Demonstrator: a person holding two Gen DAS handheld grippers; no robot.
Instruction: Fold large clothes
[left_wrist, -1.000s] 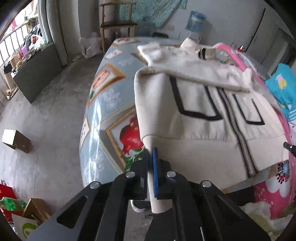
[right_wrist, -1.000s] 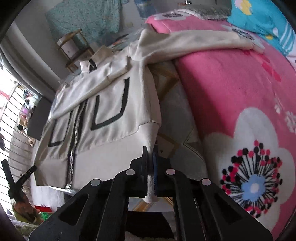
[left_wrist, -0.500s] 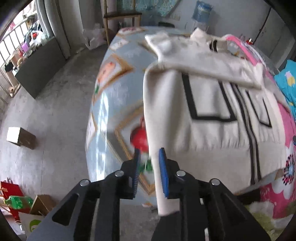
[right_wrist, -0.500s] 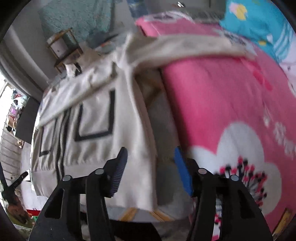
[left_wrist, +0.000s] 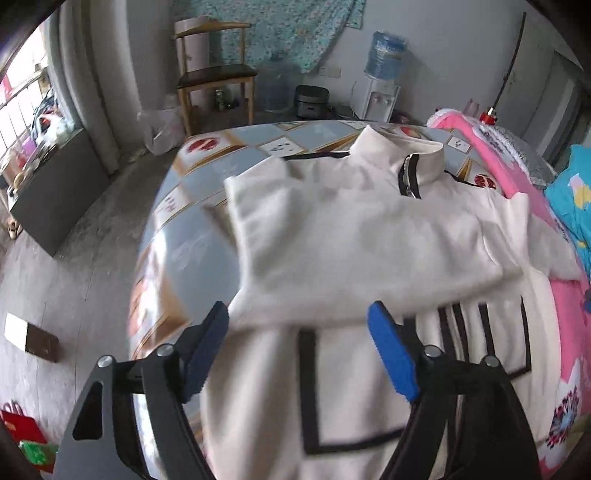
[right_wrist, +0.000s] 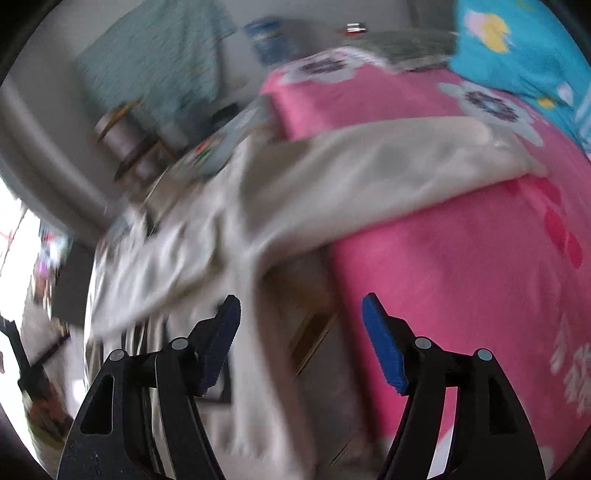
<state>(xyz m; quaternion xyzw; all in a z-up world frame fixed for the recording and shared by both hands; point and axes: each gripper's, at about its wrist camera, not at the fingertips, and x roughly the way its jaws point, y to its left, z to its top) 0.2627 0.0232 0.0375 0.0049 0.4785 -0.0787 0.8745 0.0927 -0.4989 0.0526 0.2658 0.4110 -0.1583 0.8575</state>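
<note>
Gaping wide and holding nothing, the left gripper (left_wrist: 297, 347) and right gripper (right_wrist: 301, 341) hang above the cream jacket (left_wrist: 354, 236), which lies spread on the patterned bed (left_wrist: 192, 236) beside a pink blanket (right_wrist: 461, 258).

cream zip jacket (left_wrist: 354, 236), sleeve folded across

Soft matt cloth jacket (left_wrist: 369, 240), glossy tablecloth (left_wrist: 192, 254)

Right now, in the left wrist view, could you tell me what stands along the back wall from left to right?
Wooden chair → clear water jug on the floor → black cooker → water dispenser.
</note>
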